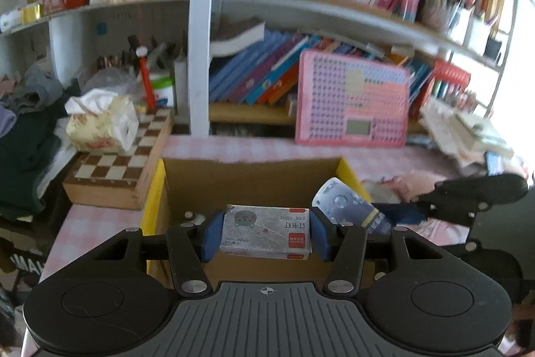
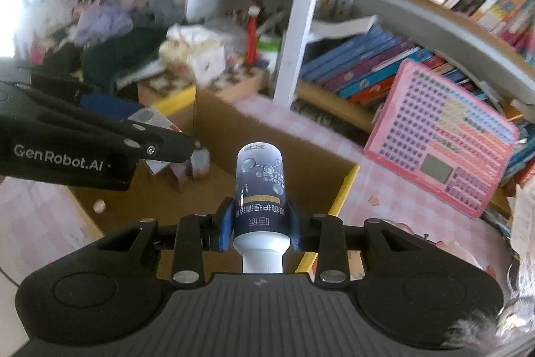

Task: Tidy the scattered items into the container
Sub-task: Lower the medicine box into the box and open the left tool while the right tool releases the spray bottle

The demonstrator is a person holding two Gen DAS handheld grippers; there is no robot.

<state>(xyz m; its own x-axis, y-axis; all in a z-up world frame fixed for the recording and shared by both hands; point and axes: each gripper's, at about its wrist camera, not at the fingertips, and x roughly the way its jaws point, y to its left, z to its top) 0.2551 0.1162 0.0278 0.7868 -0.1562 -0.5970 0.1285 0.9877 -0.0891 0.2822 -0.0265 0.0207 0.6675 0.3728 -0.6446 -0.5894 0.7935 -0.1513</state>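
My left gripper (image 1: 264, 235) is shut on a small grey staples box (image 1: 265, 231) and holds it over the open cardboard box (image 1: 247, 176) with yellow flaps. My right gripper (image 2: 259, 223) is shut on a blue-labelled bottle (image 2: 259, 186), cap toward me, above the same cardboard box (image 2: 301, 156). The bottle (image 1: 347, 206) also shows at the right in the left wrist view, held by the right gripper (image 1: 394, 216). The left gripper's body (image 2: 83, 143) reaches in from the left in the right wrist view. Small items (image 2: 200, 161) lie on the box floor.
A wooden chessboard (image 1: 117, 169) with a tissue pack (image 1: 100, 126) on it stands left of the box. A pink toy tablet (image 1: 354, 99) leans on the bookshelf behind. The pink checked tablecloth (image 1: 260, 149) surrounds the box. Clothes pile up at far left.
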